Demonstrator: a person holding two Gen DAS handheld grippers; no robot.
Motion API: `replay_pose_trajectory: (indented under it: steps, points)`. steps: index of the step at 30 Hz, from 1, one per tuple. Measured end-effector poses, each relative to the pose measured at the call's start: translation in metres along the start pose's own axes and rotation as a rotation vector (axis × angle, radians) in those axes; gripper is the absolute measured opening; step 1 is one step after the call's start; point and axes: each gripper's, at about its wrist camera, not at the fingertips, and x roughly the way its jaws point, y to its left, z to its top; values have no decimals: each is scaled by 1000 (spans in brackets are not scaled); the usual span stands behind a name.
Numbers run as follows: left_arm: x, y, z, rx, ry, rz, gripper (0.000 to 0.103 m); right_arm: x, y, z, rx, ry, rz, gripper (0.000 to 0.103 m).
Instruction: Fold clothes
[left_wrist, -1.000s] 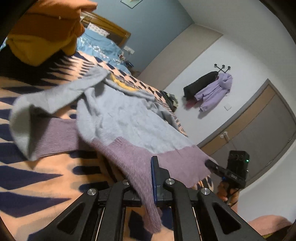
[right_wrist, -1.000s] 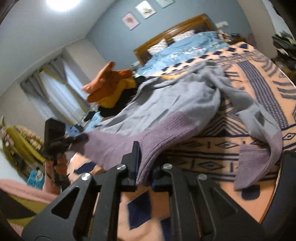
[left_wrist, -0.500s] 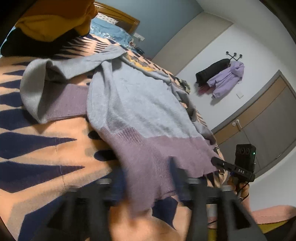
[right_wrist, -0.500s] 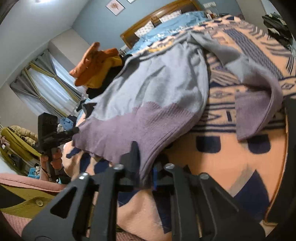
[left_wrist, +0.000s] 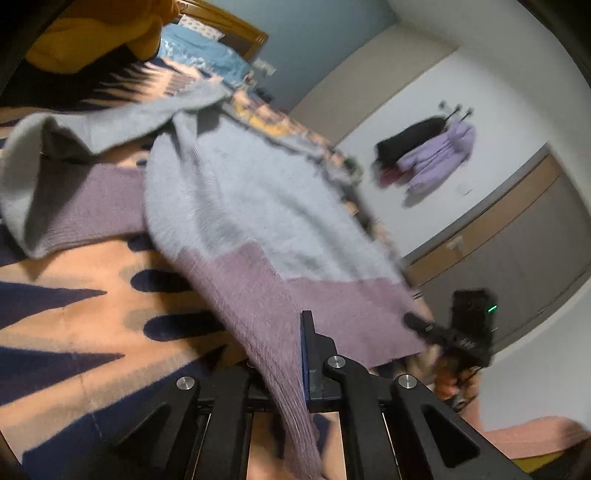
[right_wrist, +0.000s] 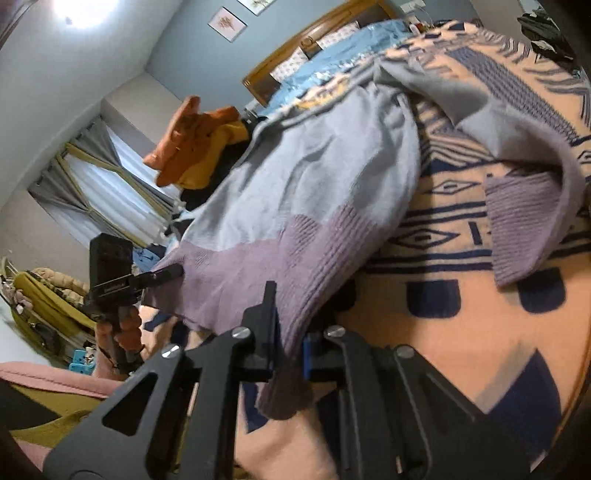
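Two colours make up the sweater (left_wrist: 240, 206): a pale grey-blue knitted body and a ribbed mauve band along the hem, with the same mauve on the cuffs. It lies spread over the bed's blanket (left_wrist: 74, 332), which is peach with dark navy pointed shapes, the neck end toward the wooden headboard (right_wrist: 314, 40). Each sleeve is bent back on itself, so its mauve cuff (right_wrist: 524, 229) lies on the blanket beside the body. The hem end is lifted off the blanket and stretched between both tools.

Left tongs (left_wrist: 291, 354) are closed on one corner of the mauve hem; the fabric passes between the fingers and a strip of it hangs down past them. In the right wrist view the same tool shows at the far hem corner, a bare hand (right_wrist: 118, 332) wrapped round its handle below the black camera block.

Right tongs (right_wrist: 288, 325) are likewise clamped on the opposite hem corner, with a fold of ribbed knit drooping between the fingers toward the camera. In the left wrist view this tool appears low at the right, its tip meeting the hem edge.

Beyond the sweater sits a heap of orange and mustard clothes (right_wrist: 195, 144) over something dark. Black and lilac coats (left_wrist: 432, 155) hang on the white wall.
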Motion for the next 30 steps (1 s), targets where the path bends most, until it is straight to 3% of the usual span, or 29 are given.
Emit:
replay_pose_trajectory:
  steps: [5, 9, 12, 13, 14, 15, 16, 18, 19, 24, 25, 27, 30]
  points:
    - [-37, -4, -3, -6, -56, -30, 2, -18, 14, -5, -34, -11, 25, 11]
    - [-32, -3, -11, 26, -5, 7, 3, -11, 14, -7, -39, 39, -2, 11]
    - [-22, 0, -19, 74, 52, 47, 5, 0, 8, -12, -46, 97, -72, 12]
    - [-20, 0, -21, 96, 73, 61, 8, 2, 7, -14, -52, 108, -100, 13]
    - [-20, -1, -22, 120, 85, 85, 19, 3, 5, -13, -48, 116, -111, 17]
    - [-23, -1, -23, 134, 90, 91, 37, 4, 4, -13, -43, 128, -124, 24]
    - [-28, -2, -23, 148, 84, 92, 45, 3, 2, -11, -44, 128, -146, 28]
    - [-45, -8, -21, 192, 43, 85, 75, -4, 4, -6, -61, 122, -167, 44]
    - [-54, -12, -19, 216, 19, 82, 80, -8, 5, -2, -73, 114, -176, 46]
    - [-88, -42, 7, 348, -128, 46, 84, -42, 9, 24, -132, 19, -232, 49]
    - [-84, -47, 16, 356, -138, 37, 84, -51, 7, 35, -139, -24, -266, 51]
    - [-68, -57, 35, 369, -142, 19, 84, -51, -4, 53, -139, -50, -368, 70]
    - [-27, -66, 56, 370, -97, 30, 84, -52, -21, 78, -138, -87, -519, 75]
